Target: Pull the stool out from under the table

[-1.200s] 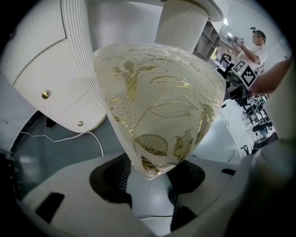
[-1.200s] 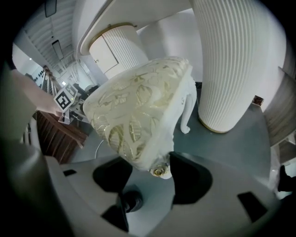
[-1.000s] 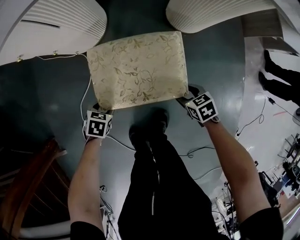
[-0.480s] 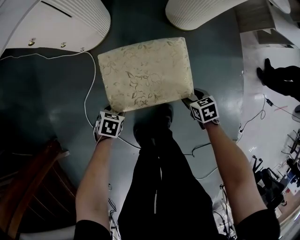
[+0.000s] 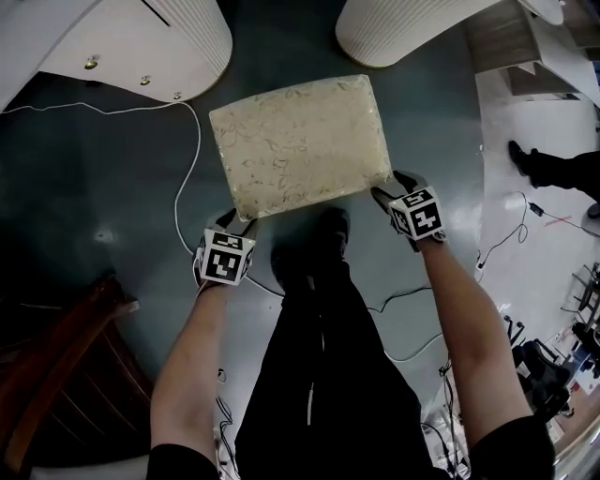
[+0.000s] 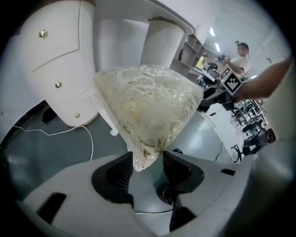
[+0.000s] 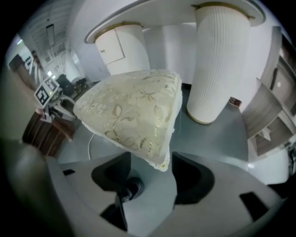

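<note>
The stool (image 5: 300, 145) has a cream cushion with a gold leaf pattern and stands on the dark floor in front of the two white table pedestals. My left gripper (image 5: 236, 223) is at its near left corner. In the left gripper view that corner (image 6: 144, 159) lies between the jaws (image 6: 145, 167), which have just been closing but do not squeeze it. My right gripper (image 5: 392, 187) is at the near right corner. Its jaws (image 7: 152, 169) have just been opening, and the corner (image 7: 161, 162) hangs between them with a gap on each side.
Fluted white pedestals stand at the back left (image 5: 178, 47) and back right (image 5: 403, 28). A white cable (image 5: 187, 178) runs over the floor left of the stool. A dark wooden chair (image 5: 56, 366) is at lower left. My legs and shoes (image 5: 314, 248) are right behind the stool.
Both grippers have lifted a little at the stool's near corners. The left one now sits slightly back from its corner. The stool stays between them, out in front of the pedestals.
</note>
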